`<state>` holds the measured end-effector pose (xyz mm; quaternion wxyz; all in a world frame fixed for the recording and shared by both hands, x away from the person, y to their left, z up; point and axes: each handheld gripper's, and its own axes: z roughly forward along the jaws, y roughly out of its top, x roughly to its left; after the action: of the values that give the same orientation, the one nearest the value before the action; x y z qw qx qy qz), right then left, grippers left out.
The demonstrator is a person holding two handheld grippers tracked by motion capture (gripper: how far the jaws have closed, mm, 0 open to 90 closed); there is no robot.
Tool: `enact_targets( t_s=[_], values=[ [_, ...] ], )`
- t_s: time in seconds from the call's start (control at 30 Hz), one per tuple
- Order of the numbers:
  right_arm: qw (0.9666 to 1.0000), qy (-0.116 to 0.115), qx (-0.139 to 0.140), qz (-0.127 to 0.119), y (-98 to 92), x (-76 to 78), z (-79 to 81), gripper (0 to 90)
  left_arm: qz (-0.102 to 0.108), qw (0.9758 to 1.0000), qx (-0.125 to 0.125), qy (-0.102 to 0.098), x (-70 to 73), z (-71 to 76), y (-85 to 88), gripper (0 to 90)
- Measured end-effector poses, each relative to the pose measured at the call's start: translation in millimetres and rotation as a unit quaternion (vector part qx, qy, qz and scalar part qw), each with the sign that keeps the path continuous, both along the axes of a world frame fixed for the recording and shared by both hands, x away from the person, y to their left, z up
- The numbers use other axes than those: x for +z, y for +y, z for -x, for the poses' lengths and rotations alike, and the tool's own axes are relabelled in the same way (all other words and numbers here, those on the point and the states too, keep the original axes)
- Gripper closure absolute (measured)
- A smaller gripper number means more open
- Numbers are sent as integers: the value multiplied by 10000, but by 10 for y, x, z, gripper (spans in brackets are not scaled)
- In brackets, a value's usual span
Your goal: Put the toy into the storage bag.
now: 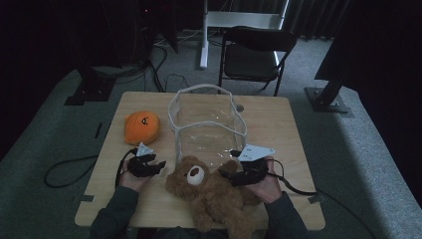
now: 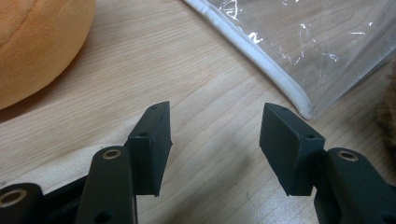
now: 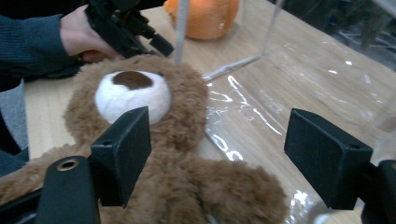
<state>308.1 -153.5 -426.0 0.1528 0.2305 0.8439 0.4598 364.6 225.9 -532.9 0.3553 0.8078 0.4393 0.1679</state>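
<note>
far to my left on the tabletop [image 1: 268,124] sits the orange plush pumpkin [image 1: 142,127], resting on the wood near the left edge. in the left gripper view its rounded orange side [image 2: 37,46] bulges in at the top left corner.

just this side of it is my left gripper [image 1: 149,165], held low over the wood in my left hand [image 1: 132,177]. its jaws stand spread with bare wood grain between them – nothing is pinched, and the pads touch nothing. beyond them the white-trimmed edge of the clear plastic bag [image 2: 289,56] runs slantwise across the top right of that view.

in the middle of the tabletop that clear plastic bag [image 1: 206,124] stands open, its white rim held up in a loop and its near side toward me.

in front of the bag lies the brown teddy bear [image 1: 209,191], on its back, head toward the bag, white muzzle up, legs reaching the near edge. its head lies between my two grippers.

to the right, my right gripper [image 1: 230,174] is at the bear's right arm, held in my right hand [image 1: 266,186]. in the right gripper view its jaws stand wide apart – the bear's body and arm [image 3: 187,186] lie between them, but i cannot see either pad pressing into the fur.
</note>
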Motion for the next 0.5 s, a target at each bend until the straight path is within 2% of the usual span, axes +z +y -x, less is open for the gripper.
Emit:
enact_targets(
  t_s=[0.17,0.33,0.5],
  values=[
    [9998,140,129,78,109,-44,16,189,-2,10000,-25,-2,1,3,-7,442],
    [9986,270,432,143,299,-98,40,179,-12,10000,-41,-2,-3,2,-16,442],
    [9973,380,589,215,452,-159,57,174,-3,10000,-31,-11,-1,3,-13,441]
  ],
)
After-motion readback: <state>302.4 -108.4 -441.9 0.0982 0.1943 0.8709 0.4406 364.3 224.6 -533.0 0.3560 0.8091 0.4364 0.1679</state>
